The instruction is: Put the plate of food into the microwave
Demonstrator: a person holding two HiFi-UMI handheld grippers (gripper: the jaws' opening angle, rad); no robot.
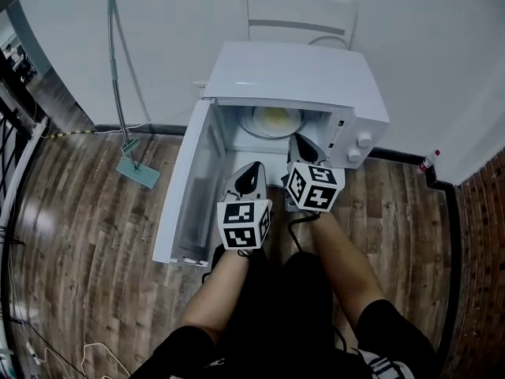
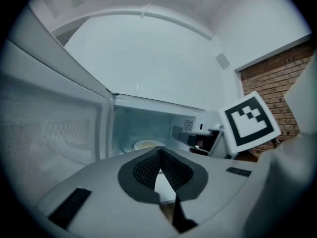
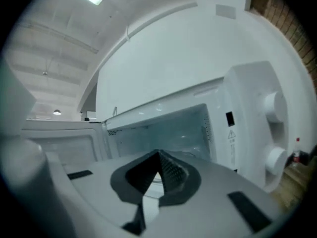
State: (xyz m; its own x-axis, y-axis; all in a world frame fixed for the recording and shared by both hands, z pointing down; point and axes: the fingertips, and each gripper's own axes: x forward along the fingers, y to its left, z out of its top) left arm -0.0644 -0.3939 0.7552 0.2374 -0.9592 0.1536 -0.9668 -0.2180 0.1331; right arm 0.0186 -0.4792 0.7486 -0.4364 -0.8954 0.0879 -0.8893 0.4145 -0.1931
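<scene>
A white microwave stands on the wooden floor with its door swung open to the left. Inside, on the turntable, lies a white plate with yellow food. My left gripper hangs in front of the opening, shut and empty, apart from the plate. My right gripper sits at the right side of the opening, its tips at the cavity's mouth, also shut with nothing between the pads. In the right gripper view the right gripper points into the cavity beside the control panel.
A mop leans on the wall at the left, its head on the floor. A white chair stands behind the microwave. A small bottle lies by the wall at the right. The person's knees are below.
</scene>
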